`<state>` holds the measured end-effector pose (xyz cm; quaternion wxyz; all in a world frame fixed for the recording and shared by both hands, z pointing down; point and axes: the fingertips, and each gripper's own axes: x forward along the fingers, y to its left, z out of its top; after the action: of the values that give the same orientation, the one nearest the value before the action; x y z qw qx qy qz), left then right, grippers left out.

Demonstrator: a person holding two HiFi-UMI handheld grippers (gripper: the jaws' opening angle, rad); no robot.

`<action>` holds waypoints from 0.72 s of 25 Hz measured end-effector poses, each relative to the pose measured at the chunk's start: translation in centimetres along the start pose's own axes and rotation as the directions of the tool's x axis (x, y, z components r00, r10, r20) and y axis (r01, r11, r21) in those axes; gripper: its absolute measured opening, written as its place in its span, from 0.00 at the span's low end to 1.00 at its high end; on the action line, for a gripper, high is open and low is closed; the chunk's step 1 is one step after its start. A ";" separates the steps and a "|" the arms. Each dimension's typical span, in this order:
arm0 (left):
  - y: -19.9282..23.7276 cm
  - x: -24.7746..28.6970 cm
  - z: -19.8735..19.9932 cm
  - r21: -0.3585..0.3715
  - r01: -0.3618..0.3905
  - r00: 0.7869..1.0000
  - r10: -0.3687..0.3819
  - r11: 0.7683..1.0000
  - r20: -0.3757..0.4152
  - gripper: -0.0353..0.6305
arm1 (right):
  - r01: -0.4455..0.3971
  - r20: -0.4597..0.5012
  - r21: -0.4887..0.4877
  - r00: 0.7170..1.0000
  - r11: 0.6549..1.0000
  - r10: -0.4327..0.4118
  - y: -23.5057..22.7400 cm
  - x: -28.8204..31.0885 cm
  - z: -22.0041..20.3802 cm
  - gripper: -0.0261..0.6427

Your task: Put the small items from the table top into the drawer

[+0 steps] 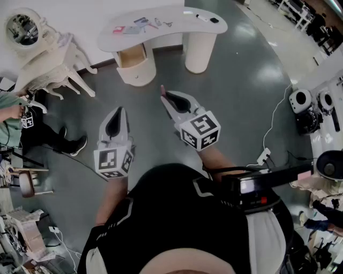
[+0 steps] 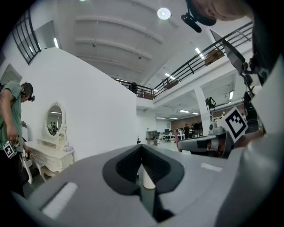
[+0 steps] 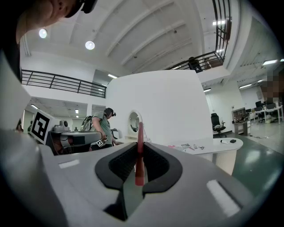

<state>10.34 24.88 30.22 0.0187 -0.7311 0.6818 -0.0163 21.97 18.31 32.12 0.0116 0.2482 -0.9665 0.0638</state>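
The curved white table (image 1: 171,16) stands some way ahead of me, and I also see it in the right gripper view (image 3: 222,145). Several small items (image 1: 140,24) lie on its left half; a pen (image 1: 202,17) and a black piece (image 1: 214,20) lie on the right. Under the left end the drawer (image 1: 131,56) stands pulled out. My right gripper (image 1: 164,95) (image 3: 140,148) is shut on a thin pink stick (image 1: 162,88) (image 3: 140,133) that pokes out past its tips. My left gripper (image 1: 120,110) (image 2: 142,148) is held level with its tips together and nothing in them.
An ornate white vanity with an oval mirror (image 1: 48,59) (image 2: 51,150) stands at the left, with a person in green (image 1: 10,112) (image 3: 104,126) beside it. A cable and power strip (image 1: 263,156) lie on the floor to the right, near equipment (image 1: 308,109).
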 end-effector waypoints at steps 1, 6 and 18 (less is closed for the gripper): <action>-0.2 -0.1 -0.1 -0.006 -0.005 1.000 0.005 1.000 -0.001 0.05 | -0.002 -0.009 -0.001 1.000 1.000 0.002 0.0 -0.1 -0.2 0.11; -0.6 -0.6 -0.8 -0.026 -0.019 1.000 0.018 0.999 -0.016 0.05 | -0.009 -0.024 -0.003 1.000 1.000 0.009 -0.2 -0.7 -0.5 0.11; -0.3 -1.6 -1.2 -0.037 -0.016 1.000 0.015 0.999 -0.020 0.05 | 0.020 -0.001 -0.001 1.000 1.000 -0.020 0.4 -0.8 -0.1 0.11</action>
<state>10.45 26.52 31.39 -0.0013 -0.7259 0.6877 -0.0106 22.46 19.01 32.09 0.0127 0.2577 -0.9641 0.0633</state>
